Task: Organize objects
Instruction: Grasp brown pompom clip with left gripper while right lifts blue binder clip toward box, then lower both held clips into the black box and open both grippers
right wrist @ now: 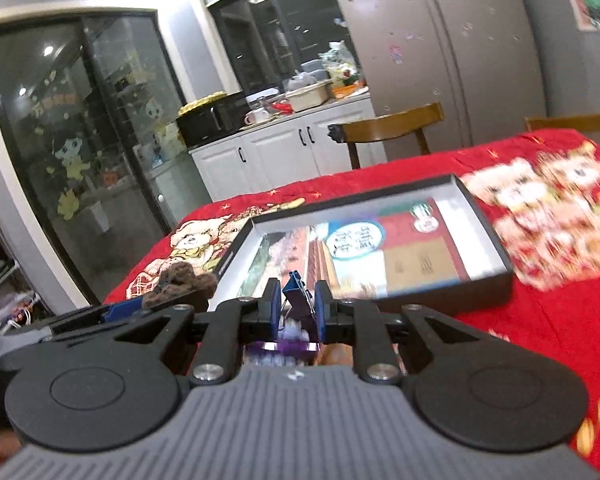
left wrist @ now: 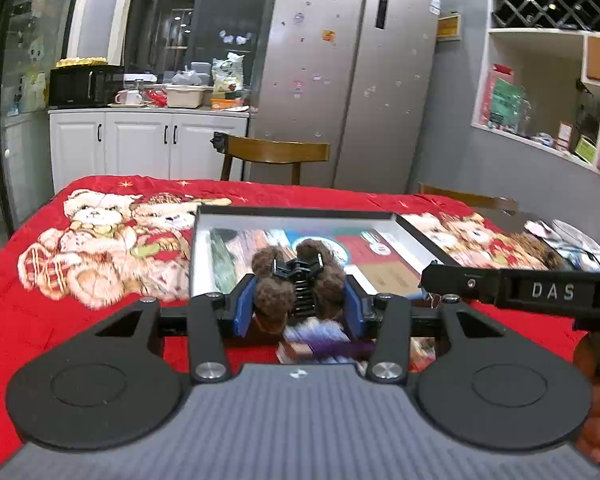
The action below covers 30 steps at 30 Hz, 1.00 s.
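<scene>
**Both grippers loaded, the box just ahead**

In my left gripper (left wrist: 299,304) the blue pads are clamped on a fuzzy brown hair claw clip (left wrist: 296,280), its black spring showing between the two furry halves. In my right gripper (right wrist: 297,308) the fingers are nearly together, pinching a small blue binder clip (right wrist: 298,286) by its body. Each load hangs above the red teddy-bear tablecloth (left wrist: 40,320), at the near edge of the shallow black box (right wrist: 488,292), whose white-walled floor is lined with a printed card. A blurred purple packet (left wrist: 324,340) lies on the cloth right under my fingers; I cannot tell what it is.

From the left wrist view the right gripper's black arm crosses close to my right side, so the two tools are crowding each other. My judgement: the likeliest trouble is a knock between them as both head for the same box, or a low fingertip catching the near wall and shoving the box across the cloth. The binder clip's grip looks narrow and could twist free. Beyond stand a wooden chair (left wrist: 276,152), white cabinets and a fridge (left wrist: 348,80).
</scene>
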Available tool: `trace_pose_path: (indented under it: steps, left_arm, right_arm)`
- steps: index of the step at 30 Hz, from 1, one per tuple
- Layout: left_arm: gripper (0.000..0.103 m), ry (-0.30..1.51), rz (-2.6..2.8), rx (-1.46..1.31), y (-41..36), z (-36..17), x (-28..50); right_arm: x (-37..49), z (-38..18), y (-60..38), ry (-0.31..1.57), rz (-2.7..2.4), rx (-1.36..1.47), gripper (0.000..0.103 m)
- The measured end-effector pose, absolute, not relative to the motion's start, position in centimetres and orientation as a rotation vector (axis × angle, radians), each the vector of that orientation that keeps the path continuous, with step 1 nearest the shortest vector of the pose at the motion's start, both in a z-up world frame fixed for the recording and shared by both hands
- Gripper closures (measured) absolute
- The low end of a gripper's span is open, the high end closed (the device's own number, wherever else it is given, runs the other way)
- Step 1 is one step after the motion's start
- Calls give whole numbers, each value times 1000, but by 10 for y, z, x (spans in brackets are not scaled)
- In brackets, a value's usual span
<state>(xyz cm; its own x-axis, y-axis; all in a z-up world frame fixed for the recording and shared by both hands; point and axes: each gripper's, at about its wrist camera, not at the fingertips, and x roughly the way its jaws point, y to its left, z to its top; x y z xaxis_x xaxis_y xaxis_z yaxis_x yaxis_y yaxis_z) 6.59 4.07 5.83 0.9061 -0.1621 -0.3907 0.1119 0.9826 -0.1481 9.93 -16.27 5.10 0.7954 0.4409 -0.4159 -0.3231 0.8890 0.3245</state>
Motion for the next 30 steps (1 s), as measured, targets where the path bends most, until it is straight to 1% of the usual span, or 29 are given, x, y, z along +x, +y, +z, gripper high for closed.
trace_pose_path:
  steps: [4, 12, 19, 23, 30]
  left_arm:
    - [51, 432, -123, -93, 49, 57, 103]
    - [51, 501, -104, -64, 54, 36, 171]
    - [51, 516, -125, -82, 54, 18, 187]
    - [51, 538, -135, -63, 51, 7, 192]
    - [51, 522, -128, -65, 54, -7, 192]
  right_arm:
    - [132, 53, -152, 540, 448, 236, 82]
    - [181, 41, -135, 617, 423, 195, 82]
    - [202, 22, -132, 683, 387, 156, 82]
    - [205, 18, -131, 698, 371, 135, 82]
    - [218, 9, -132, 717, 363, 91, 82]
